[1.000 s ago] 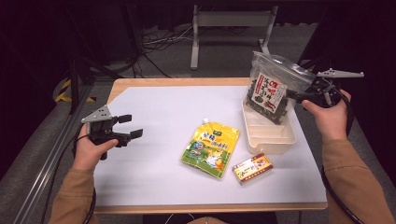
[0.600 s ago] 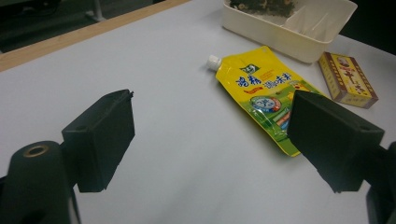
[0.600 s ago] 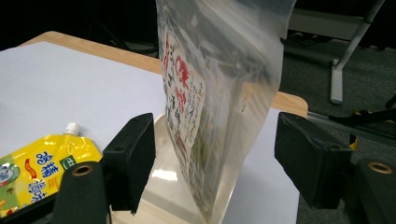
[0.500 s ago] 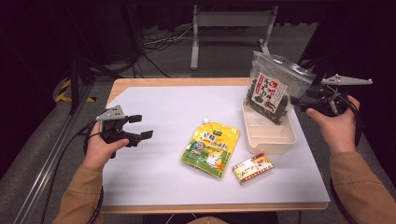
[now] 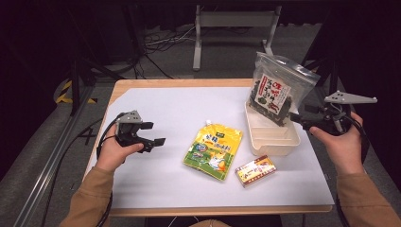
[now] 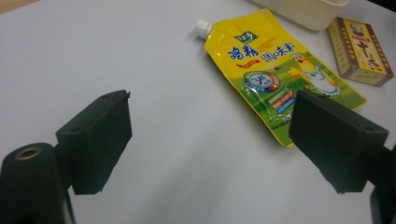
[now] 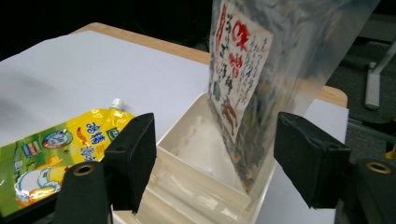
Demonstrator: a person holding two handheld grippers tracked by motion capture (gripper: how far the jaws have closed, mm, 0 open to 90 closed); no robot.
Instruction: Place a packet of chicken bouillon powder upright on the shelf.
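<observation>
- Risk one: the seaweed bag stands tilted in the far end of the cream tray, leaning on its wall. I judge it could tip out, since it is tall and light and only its lower edge sits inside.
- Risk two: my right claw hangs open just beside the bag, its jaws wide apart on either side of the bag's lower part in the right gripper view. A careless sideways move could knock the bag over or shove the tray along the tabletop.
- Risk three: my left claw is open and empty, aimed at the yellow pouch, which lies flat near the middle of the tabletop, just left of the tray. A flat, slick pouch gives the jaws little edge to bite, so I expect it may slide away instead of lifting.
- Risk four: the small box lies just beside the pouch's lower corner and may be bumped.
- Count: one bag, one tray, one pouch, one box, two claws.
</observation>
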